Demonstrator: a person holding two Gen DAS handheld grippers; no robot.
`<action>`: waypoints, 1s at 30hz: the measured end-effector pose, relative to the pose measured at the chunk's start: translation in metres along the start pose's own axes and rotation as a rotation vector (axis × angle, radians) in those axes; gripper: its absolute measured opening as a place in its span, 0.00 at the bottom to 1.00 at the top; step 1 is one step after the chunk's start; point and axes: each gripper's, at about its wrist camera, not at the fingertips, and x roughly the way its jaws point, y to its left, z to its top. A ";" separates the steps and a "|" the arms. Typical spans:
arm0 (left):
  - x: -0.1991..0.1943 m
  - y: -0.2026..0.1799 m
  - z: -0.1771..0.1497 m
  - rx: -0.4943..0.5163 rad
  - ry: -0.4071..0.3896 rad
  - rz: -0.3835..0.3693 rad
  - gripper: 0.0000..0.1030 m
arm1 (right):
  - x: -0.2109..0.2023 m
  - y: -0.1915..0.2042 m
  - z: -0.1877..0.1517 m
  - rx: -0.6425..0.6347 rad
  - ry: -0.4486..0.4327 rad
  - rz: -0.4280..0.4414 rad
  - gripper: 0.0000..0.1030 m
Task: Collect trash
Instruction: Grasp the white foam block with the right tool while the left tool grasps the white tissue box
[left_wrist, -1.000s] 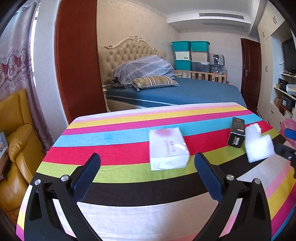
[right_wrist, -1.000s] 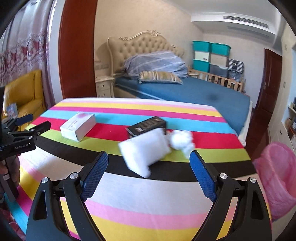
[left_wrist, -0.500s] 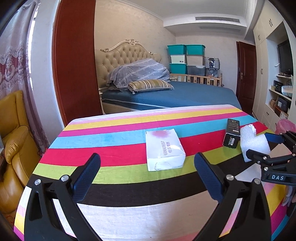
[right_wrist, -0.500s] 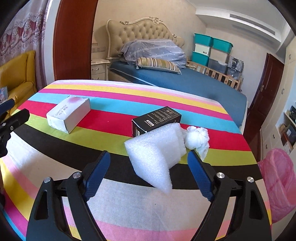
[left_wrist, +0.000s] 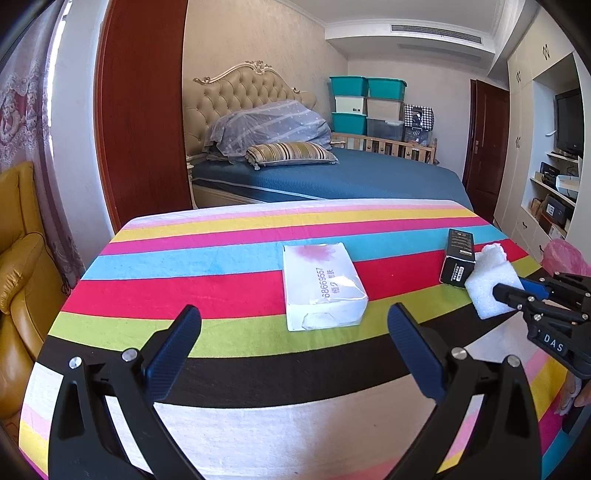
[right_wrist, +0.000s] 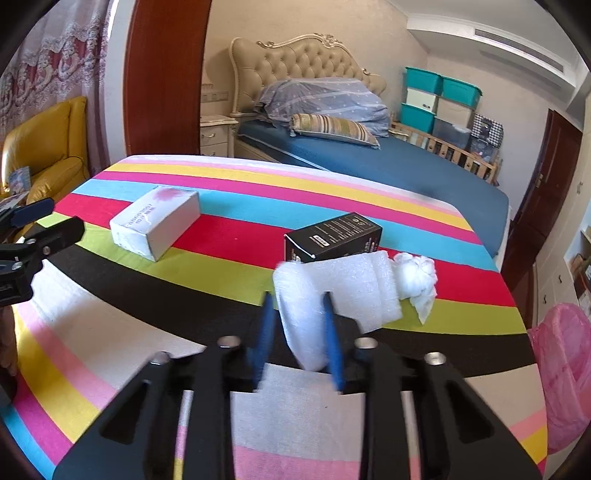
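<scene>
On the striped tablecloth (right_wrist: 110, 332) lies a white foam block (right_wrist: 351, 284), and my right gripper (right_wrist: 297, 299) is shut on its near end, blue pads pressing both sides. The foam (left_wrist: 487, 288) and right gripper (left_wrist: 513, 290) also show at the right of the left wrist view. Behind the foam lies a black box (right_wrist: 332, 236) with a crumpled white tissue (right_wrist: 417, 277) to its right. A white box (left_wrist: 321, 284) with a torn end lies just beyond my left gripper (left_wrist: 294, 315), which is open and holds nothing.
A pink trash bag (right_wrist: 561, 369) hangs off the table's right edge. A bed (left_wrist: 351, 177) stands beyond the far edge and a yellow armchair (left_wrist: 18, 277) stands to the left. Shelves (left_wrist: 554, 192) line the right wall.
The right gripper's jaws went from wide open around the foam block to shut on it, after moving in closer. The left gripper stayed open and barely shifted.
</scene>
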 end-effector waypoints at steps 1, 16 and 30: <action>0.001 0.000 0.000 0.000 0.004 -0.005 0.95 | -0.002 0.001 0.000 -0.004 -0.012 0.000 0.16; 0.050 0.005 0.006 -0.125 0.181 -0.107 0.94 | -0.030 -0.011 -0.001 0.064 -0.159 -0.006 0.15; 0.099 -0.016 0.019 -0.067 0.316 0.015 0.83 | -0.034 -0.018 -0.004 0.094 -0.173 0.010 0.16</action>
